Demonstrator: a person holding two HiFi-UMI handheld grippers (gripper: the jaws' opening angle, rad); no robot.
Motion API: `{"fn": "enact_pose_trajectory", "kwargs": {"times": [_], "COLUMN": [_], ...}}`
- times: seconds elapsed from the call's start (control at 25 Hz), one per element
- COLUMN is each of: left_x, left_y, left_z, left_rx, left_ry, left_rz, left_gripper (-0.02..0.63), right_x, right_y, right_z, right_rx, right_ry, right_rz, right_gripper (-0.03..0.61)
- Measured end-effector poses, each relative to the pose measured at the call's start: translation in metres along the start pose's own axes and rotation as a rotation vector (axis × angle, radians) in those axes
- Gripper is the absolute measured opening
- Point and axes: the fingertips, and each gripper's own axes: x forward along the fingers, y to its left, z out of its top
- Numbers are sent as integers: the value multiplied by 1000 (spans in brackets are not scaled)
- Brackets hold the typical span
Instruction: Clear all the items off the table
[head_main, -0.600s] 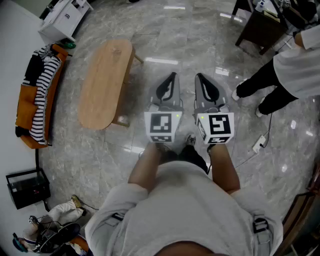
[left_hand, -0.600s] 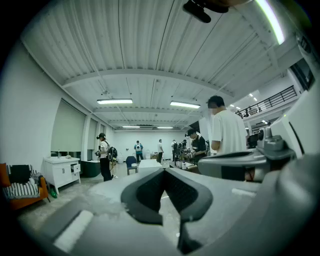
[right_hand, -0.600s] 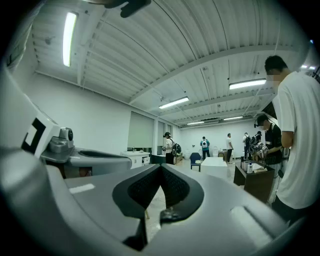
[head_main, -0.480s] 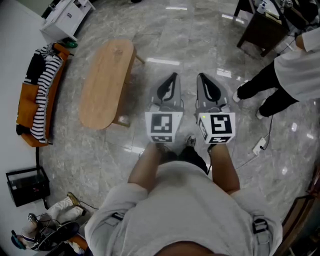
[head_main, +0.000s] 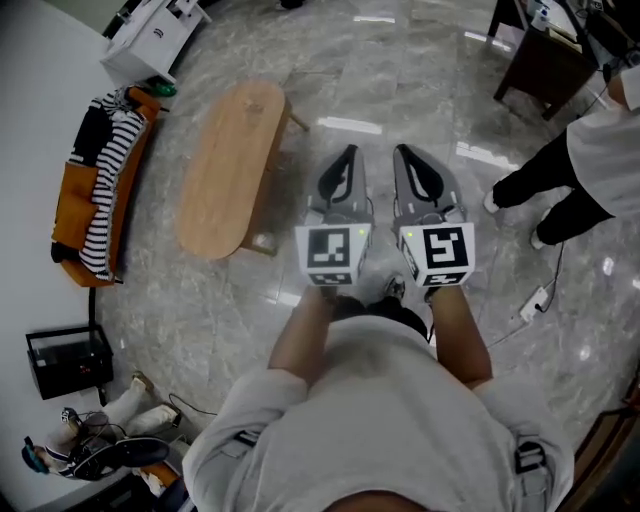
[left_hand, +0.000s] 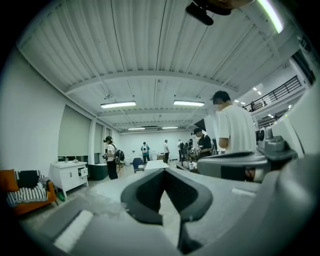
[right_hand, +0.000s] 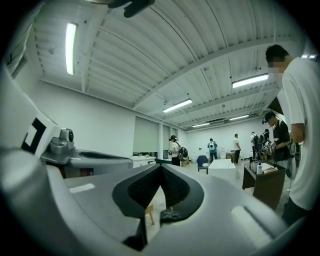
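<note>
The wooden table (head_main: 228, 170) sits slightly further right in the head view than half a second ago, at ten o'clock, its top bare: clearing looks finished. Left gripper (head_main: 345, 160) and right gripper (head_main: 405, 160) hover side by side, jaws pressed together, empty.

I am wearing a light grey short-sleeved shirt (head_main: 372, 405), with dark buckled straps (head_main: 527, 457) showing at both shoulders. My left gripper (head_main: 346, 157) and right gripper (head_main: 402, 156) are showing pale grey shells and black-lined jaws. Each is carrying a white cube (head_main: 330, 256) printed with black square markers.
</note>
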Motion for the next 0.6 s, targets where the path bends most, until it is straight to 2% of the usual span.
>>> {"fn": "enact_pose_trajectory", "kwargs": {"times": [0.36,0.6], "left_x": [4,45], "left_y": [36,101], "left_z": [-21,-41], "left_rx": [-14,-65], "left_ry": [31,39], "left_rz": [72,70], "left_gripper": [20,20], "right_x": [36,113], "right_y": [14,31], "right_z": [-19,-33], "right_rx": [16,-24], "right_ry": [25,75], "right_rz": [71,92], "right_gripper": [6,6]}}
